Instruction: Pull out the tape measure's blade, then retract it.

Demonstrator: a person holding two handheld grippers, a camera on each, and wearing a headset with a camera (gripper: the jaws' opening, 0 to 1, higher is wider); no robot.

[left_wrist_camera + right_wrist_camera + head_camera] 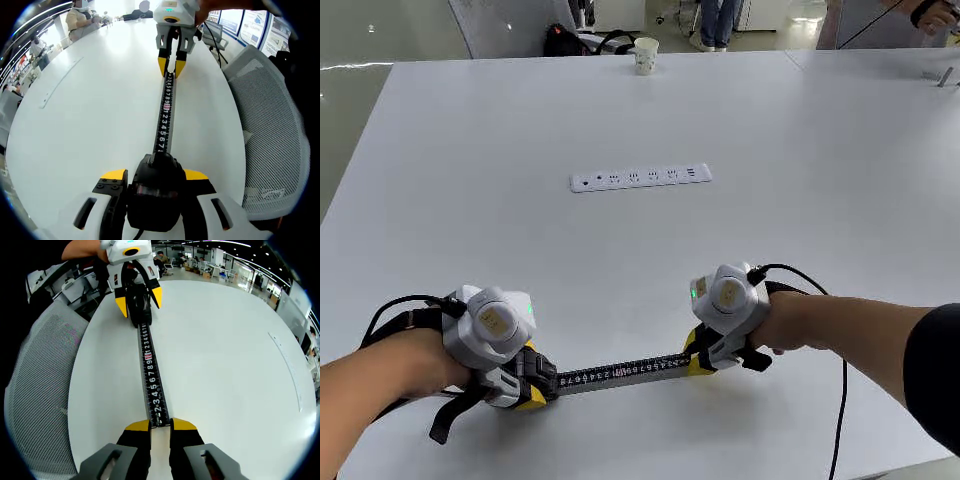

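We hold the left gripper (pixel 523 388) at the near left of the white table (pixel 520 250). Its jaws are clamped on either side of the black tape measure case (pixel 152 197), which sits just above the table top. From the case the blade (pixel 620 371) runs out to the right, drawn to a short length. It is black with white numerals and it passes low over the table, roughly level.

The right gripper (pixel 160 426) is at the near right. Its yellow-tipped jaws are drawn close together and pinch the blade's free end between them. In the right gripper view the numerals count up from those jaws towards the case at the far end, with a red mark partway along.

Both grippers lie close to the near edge of the table, well apart from each other and joined by the blade alone.

Farther off, near the middle of the table, lies a white power strip (pixel 640 177). A paper cup (pixel 646 55) stands upright at the far edge. A grey mesh chair (pixel 270 125) stands just beside the near edge of the table.
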